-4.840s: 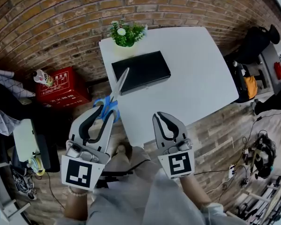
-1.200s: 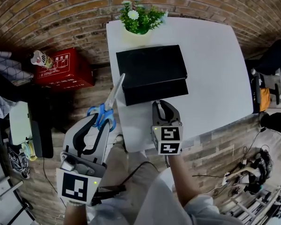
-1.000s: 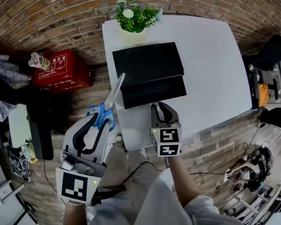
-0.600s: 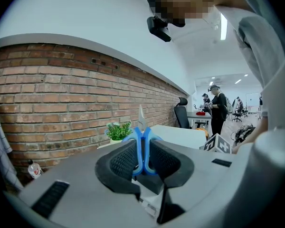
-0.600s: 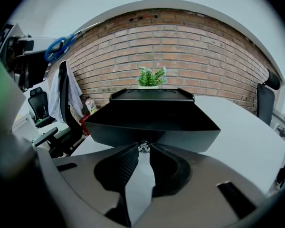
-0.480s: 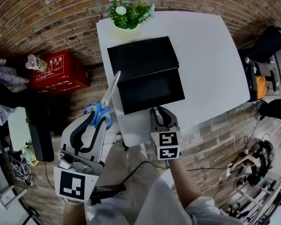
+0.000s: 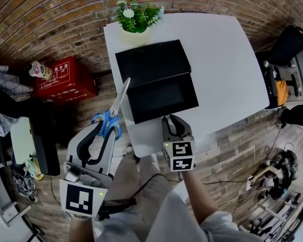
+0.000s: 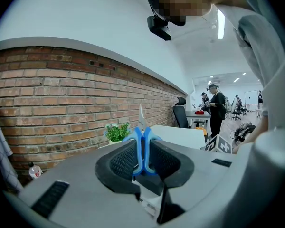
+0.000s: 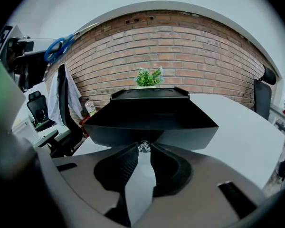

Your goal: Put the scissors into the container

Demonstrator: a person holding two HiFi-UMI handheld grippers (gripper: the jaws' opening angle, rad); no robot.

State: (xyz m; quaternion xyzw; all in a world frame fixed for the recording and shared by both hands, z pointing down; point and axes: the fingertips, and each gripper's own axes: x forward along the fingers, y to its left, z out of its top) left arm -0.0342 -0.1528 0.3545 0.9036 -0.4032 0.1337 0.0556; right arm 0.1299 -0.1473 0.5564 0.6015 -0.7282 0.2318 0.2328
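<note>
Pinching container knob (image 9: 143,146), right claw (image 7: 172,120) (potted plant (image 7: 136,18) behind, red box (image 7: 65,79) left)

jaws of the left gripper (image 8: 143,159) hide much of the scissors (image 8: 141,126) handles; the container (image 7: 154,63) interior is too dark to make out.

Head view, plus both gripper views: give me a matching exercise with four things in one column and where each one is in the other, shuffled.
Things:
1. scissors
2. plant
3. red box
4. knob

Places:
A. on the floor by the brick wall
B. clamped in the left gripper
C. at the table's far edge
D. pinched by the right gripper

Pairs: 1-B, 2-C, 3-A, 4-D
</note>
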